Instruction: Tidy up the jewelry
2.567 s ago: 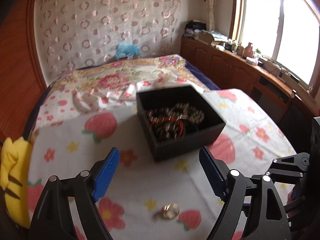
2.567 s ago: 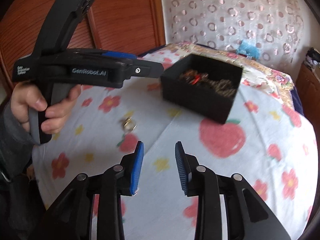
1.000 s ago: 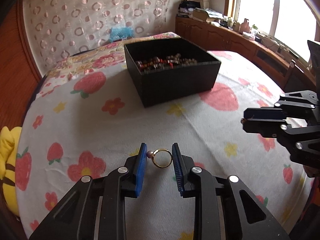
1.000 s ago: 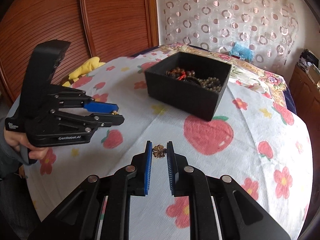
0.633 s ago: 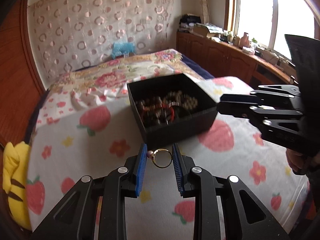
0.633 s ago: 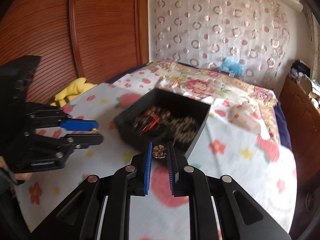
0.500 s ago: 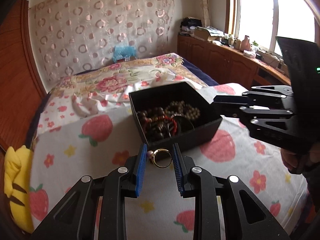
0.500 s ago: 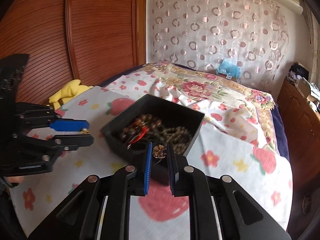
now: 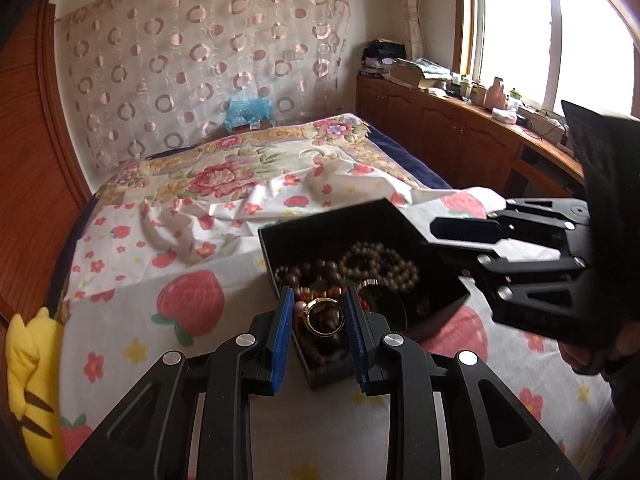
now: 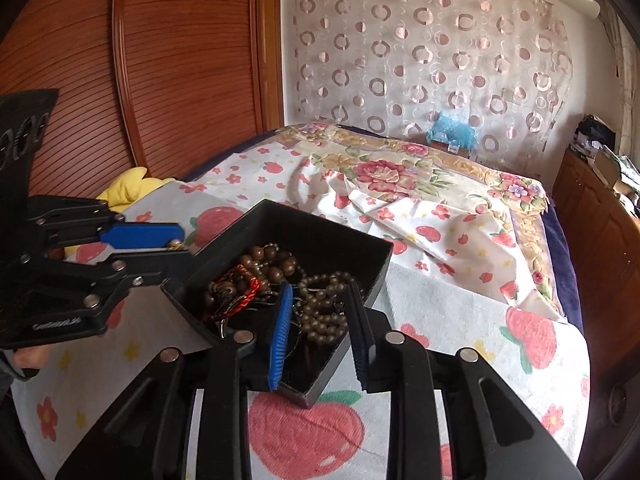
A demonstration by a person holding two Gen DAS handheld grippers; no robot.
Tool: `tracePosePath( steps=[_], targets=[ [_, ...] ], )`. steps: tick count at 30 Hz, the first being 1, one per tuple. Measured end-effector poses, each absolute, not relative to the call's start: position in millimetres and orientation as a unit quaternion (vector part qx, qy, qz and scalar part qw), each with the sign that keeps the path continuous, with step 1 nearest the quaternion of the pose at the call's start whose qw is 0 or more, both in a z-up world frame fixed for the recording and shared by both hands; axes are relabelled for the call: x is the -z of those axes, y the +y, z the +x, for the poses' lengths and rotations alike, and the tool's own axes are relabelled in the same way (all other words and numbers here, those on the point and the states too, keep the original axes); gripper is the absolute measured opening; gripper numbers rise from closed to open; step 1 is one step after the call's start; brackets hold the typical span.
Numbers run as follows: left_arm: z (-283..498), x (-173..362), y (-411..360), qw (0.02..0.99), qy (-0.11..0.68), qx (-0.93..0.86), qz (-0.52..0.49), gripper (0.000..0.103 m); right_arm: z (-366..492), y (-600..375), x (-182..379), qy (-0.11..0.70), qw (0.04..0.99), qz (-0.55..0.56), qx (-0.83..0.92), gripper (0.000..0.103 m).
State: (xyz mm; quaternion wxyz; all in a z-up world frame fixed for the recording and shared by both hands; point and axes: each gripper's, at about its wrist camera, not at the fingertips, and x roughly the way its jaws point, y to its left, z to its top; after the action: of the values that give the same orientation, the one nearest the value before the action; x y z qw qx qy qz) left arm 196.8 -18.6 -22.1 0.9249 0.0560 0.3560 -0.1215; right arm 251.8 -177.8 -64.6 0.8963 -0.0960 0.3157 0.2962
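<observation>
Left wrist view | my left hand-held gripper (image 9: 316, 318) clamps gold band ring (image 9: 324, 315) over black square jewelry box (image 9: 444, 309) | right hand-held gripper (image 10: 318, 320) jaws just parted, empty | next: release ring inside.

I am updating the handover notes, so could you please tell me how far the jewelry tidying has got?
Done: bead bracelets already lie in the black box, and the right gripper, whose jaws have just been opening, is empty above it. In hand: the left gripper holds a gold ring over the box. Left: dropping that ring in. No other loose jewelry shows on the tablecloth.
</observation>
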Motion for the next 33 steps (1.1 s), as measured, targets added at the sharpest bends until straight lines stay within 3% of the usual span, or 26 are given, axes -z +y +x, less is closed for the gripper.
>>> tracePosePath(
  steps=[11,14,17,22,26,30,33],
  targets=[
    [229,24,-34,0.926,0.354,0.113,0.059,0.025,238,-205,58,0.313,0.906,-0.078,-0.273,0.030],
    [226,25,-34,0.926,0.357,0.110,0.056,0.040,232,-212,58,0.313,0.908,-0.075,-0.269,0.030],
    [216,23,-33,0.927,0.356,0.104,0.059,0.048,226,-215,59,0.313,0.909,-0.070,-0.266,0.030],
    [191,18,-28,0.932,0.348,0.087,0.060,0.073,210,-221,60,0.312,0.913,-0.055,-0.256,0.031],
    [170,10,-22,0.937,0.337,0.066,0.063,0.088,195,-223,59,0.309,0.918,-0.041,-0.246,0.044],
    [144,-2,-15,0.942,0.325,0.053,0.057,0.094,179,-226,52,0.297,0.925,-0.033,-0.236,0.066],
    [127,-11,-9,0.948,0.313,0.041,0.051,0.095,168,-228,45,0.287,0.930,-0.026,-0.228,0.076]
  ],
)
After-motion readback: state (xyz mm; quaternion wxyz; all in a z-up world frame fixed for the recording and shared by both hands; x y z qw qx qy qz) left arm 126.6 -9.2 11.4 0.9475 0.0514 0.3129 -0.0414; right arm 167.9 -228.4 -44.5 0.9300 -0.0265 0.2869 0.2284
